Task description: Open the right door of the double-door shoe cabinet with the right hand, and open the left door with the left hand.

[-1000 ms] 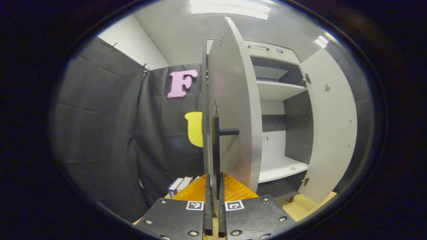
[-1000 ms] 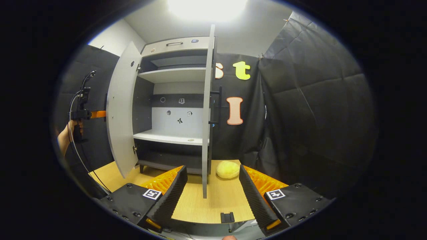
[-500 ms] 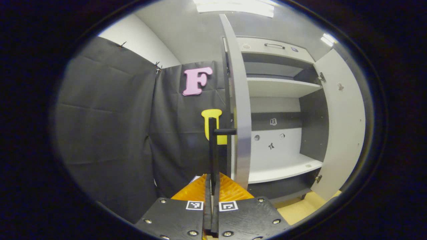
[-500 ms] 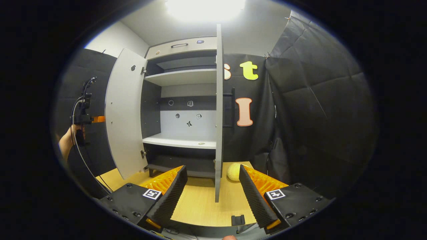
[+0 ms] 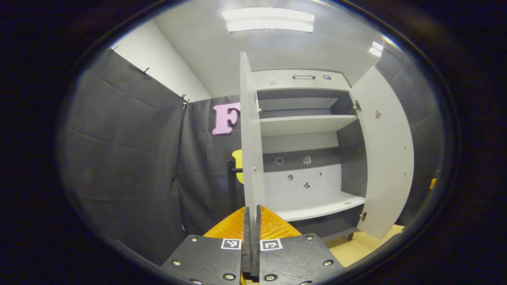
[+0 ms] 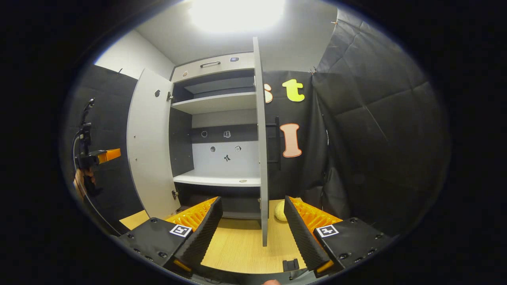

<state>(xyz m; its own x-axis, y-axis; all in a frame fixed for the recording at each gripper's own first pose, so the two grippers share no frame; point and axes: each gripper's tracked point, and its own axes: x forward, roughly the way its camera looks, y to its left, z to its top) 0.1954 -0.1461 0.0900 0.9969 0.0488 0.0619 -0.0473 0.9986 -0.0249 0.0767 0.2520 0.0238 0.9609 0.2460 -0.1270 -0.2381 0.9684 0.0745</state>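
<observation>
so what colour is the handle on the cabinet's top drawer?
Dark, black-looking handle on a pale grey front; the left gripper view shows it best.

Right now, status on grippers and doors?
Left gripper shut, off the handle. Right gripper open. Left door and right door both open. Nothing blocking.

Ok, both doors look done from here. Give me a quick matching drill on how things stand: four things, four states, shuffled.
Things:
1. left hand-held gripper
2. right hand-held gripper
3. yellow round object
4. left door

States:
A. fingers spread apart
B. lying on the wooden surface by the foot of the right door
C. fingers closed together, holding nothing
D. swung open, its inner face towards the right gripper view

Pairs: 1-C, 2-A, 3-B, 4-D
</observation>
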